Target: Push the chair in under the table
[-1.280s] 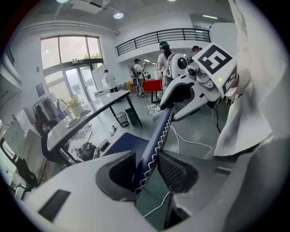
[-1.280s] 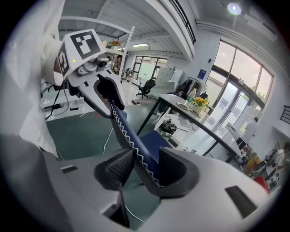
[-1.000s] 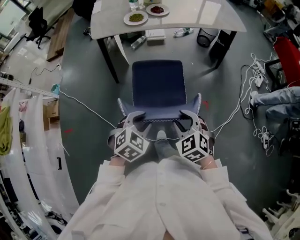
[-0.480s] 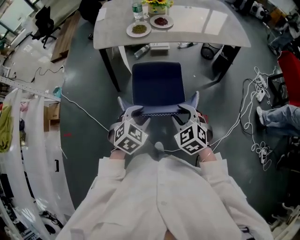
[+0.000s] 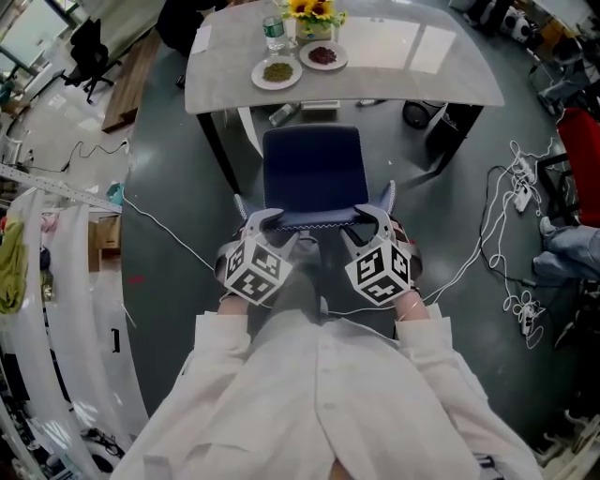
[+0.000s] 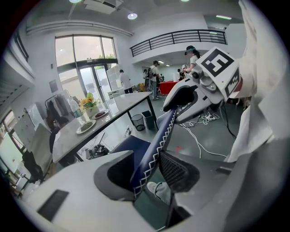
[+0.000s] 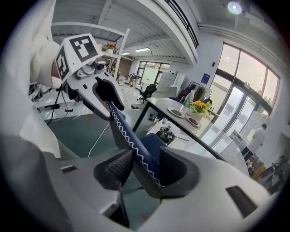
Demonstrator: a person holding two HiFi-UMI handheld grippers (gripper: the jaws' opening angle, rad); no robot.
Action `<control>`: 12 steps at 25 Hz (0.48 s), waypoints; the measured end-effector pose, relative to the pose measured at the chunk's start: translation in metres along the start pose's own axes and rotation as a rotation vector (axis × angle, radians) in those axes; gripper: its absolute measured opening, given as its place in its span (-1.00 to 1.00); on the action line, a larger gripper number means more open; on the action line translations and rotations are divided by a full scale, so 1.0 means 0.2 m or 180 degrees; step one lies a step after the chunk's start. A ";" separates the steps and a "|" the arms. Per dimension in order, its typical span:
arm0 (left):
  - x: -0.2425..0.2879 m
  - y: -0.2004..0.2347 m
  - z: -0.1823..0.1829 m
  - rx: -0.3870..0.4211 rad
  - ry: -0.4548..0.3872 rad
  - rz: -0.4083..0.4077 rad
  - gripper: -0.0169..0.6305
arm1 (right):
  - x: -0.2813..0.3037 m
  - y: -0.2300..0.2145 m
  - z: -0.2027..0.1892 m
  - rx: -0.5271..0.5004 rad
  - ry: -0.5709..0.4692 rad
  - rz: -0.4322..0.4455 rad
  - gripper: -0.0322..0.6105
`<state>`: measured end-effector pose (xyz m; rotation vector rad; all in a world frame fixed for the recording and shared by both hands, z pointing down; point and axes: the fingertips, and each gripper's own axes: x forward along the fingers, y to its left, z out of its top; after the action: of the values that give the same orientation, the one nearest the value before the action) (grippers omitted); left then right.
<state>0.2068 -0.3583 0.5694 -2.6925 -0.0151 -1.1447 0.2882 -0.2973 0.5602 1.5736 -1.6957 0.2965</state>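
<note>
Pinching the chair backrest (image 6: 158, 131) narrowly: left gripper (image 6: 147, 165) (fingers (image 6: 179, 170) just eased wider) and right gripper (image 7: 146, 167).

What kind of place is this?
Probably a big open office or workshop hall. There are tall glass doors, a railed balcony up above, loose cables trailing about, and a table set with plates and flowers.

And the dark blue padded chair (image 5: 312, 173) stands just before the pale grey rectangular table (image 5: 412, 56), round white plates (image 5: 277, 72) on that table.
</note>
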 end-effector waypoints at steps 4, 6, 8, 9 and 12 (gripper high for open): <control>0.03 0.13 0.04 0.0026 -0.0044 0.0058 -0.40 | 0.08 -0.09 0.07 0.0032 0.0008 -0.0008 -0.35; 0.05 0.19 0.05 0.0029 -0.0050 0.0055 -0.40 | 0.12 -0.13 0.11 0.0028 0.0007 -0.0009 -0.35; 0.08 0.26 0.06 0.0032 -0.0052 0.0060 -0.40 | 0.17 -0.17 0.13 0.0022 0.0004 -0.0010 -0.34; 0.09 0.29 0.06 0.0032 -0.0051 0.0059 -0.40 | 0.20 -0.19 0.15 0.0021 0.0005 -0.0009 -0.34; 0.14 0.40 0.08 0.0038 -0.0053 0.0041 -0.40 | 0.28 -0.27 0.19 0.0024 0.0011 -0.0012 -0.34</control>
<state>0.2461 -0.4353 0.5628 -2.6875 -0.0071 -1.1149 0.3271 -0.3741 0.5543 1.5809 -1.6906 0.3039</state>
